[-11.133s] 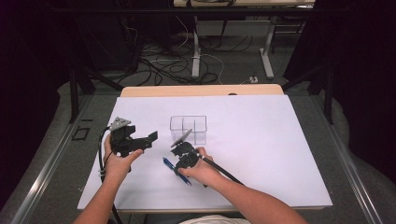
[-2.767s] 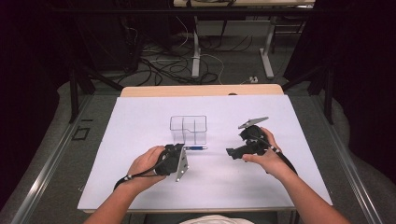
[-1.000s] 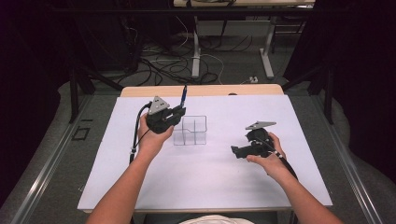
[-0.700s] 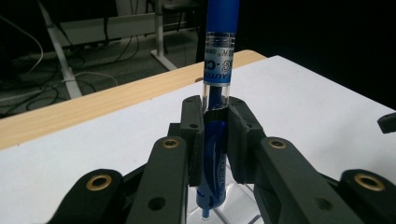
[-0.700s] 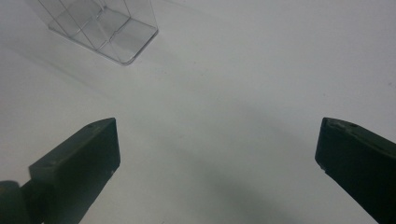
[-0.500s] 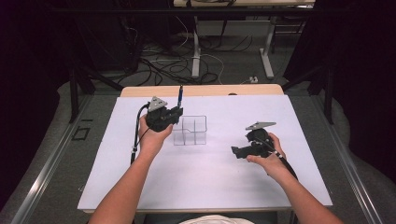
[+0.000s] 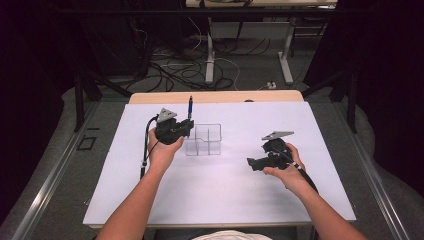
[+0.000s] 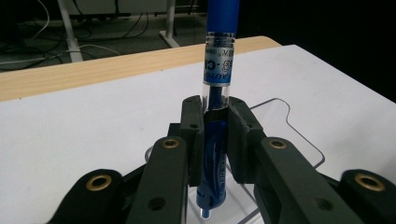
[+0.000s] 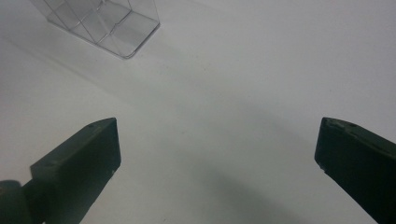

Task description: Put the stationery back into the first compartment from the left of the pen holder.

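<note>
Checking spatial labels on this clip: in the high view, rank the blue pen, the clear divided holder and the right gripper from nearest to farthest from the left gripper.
1. Blue pen: clamped upright in the left gripper.
2. Clear divided holder: just beside it, toward table centre.
3. Right gripper: across the white table, on the person's right.

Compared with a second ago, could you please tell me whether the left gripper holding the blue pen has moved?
Yes. The left gripper, clamped on the upright blue pen, has sunk slightly beside the clear plastic divided organiser, which stayed put on the white table.
</note>
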Motion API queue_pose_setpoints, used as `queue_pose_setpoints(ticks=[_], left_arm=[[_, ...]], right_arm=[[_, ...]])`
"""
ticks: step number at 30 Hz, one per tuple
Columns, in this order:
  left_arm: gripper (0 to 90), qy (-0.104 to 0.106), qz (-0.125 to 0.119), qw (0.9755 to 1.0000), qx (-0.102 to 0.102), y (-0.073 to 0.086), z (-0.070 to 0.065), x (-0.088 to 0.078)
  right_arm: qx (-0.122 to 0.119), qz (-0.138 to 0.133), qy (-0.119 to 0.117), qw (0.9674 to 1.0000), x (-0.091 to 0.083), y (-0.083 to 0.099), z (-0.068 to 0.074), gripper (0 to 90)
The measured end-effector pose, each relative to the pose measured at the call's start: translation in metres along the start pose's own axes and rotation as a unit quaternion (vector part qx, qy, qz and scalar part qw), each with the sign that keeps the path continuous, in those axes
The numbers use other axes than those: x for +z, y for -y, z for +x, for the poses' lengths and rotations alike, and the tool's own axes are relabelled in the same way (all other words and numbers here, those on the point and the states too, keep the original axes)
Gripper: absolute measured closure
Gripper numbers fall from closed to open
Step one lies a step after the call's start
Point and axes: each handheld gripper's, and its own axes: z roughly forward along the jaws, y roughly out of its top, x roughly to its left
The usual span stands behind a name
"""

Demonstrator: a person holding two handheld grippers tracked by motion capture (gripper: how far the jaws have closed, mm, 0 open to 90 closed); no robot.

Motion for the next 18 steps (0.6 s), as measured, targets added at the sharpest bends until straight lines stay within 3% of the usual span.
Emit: queue_pose_setpoints(ticks=[18], left_arm=[[77.7, 0.007, 0.012, 0.9997, -0.019, 0.0093, 0.0038, 0.0017]], right_arm=[[-0.005, 0.004, -0.004, 1.0000, 0.0016, 0.0008, 0.0013, 0.0]])
